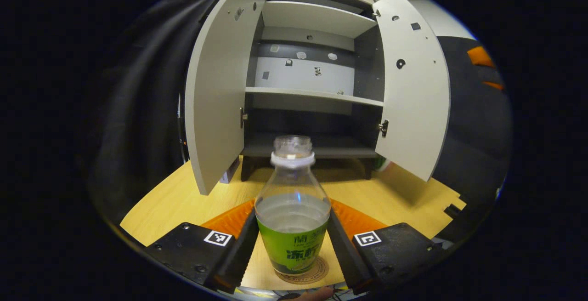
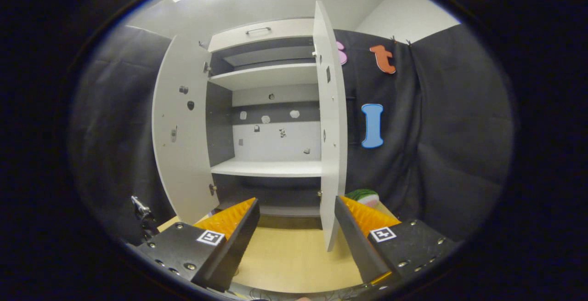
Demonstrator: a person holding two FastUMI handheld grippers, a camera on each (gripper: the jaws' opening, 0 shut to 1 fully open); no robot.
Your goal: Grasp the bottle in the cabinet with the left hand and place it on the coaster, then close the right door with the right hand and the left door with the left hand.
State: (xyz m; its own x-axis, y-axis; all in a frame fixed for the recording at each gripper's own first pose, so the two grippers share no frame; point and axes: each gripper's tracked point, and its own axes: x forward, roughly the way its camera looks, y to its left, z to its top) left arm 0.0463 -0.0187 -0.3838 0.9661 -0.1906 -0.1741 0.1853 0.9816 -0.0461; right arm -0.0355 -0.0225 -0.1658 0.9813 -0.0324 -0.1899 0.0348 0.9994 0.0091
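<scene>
Black cloth hung around the booth, and a pale wooden table [image 1: 183, 200] carried a grey-white cabinet [image 1: 317, 16] with both doors swung open. From the left gripper view, going left to right, the left door [image 1: 216, 99] stood wide, then came the bare shelves [image 1: 312, 95], then the right door [image 1: 413, 89], open as well. In front of the cabinet the left gripper [image 1: 292, 241] held the clear bottle [image 1: 292, 209], its fingers pressed against the green label on either side. The bottle stood upright, half full of water, its base resting on the round coaster [image 1: 317, 274] on the table.

From the right gripper view, the left door [image 2: 181, 131] again stood open at the left, the shelves [image 2: 268, 167] in the middle, and the right door [image 2: 331, 122] was seen nearly edge-on. A green and white object [image 2: 363, 196] lay just beyond that door; I could not tell what it was. The right gripper [image 2: 296, 227] hung low before the cabinet, fingers spread wide with nothing between them, well short of the right door.
</scene>
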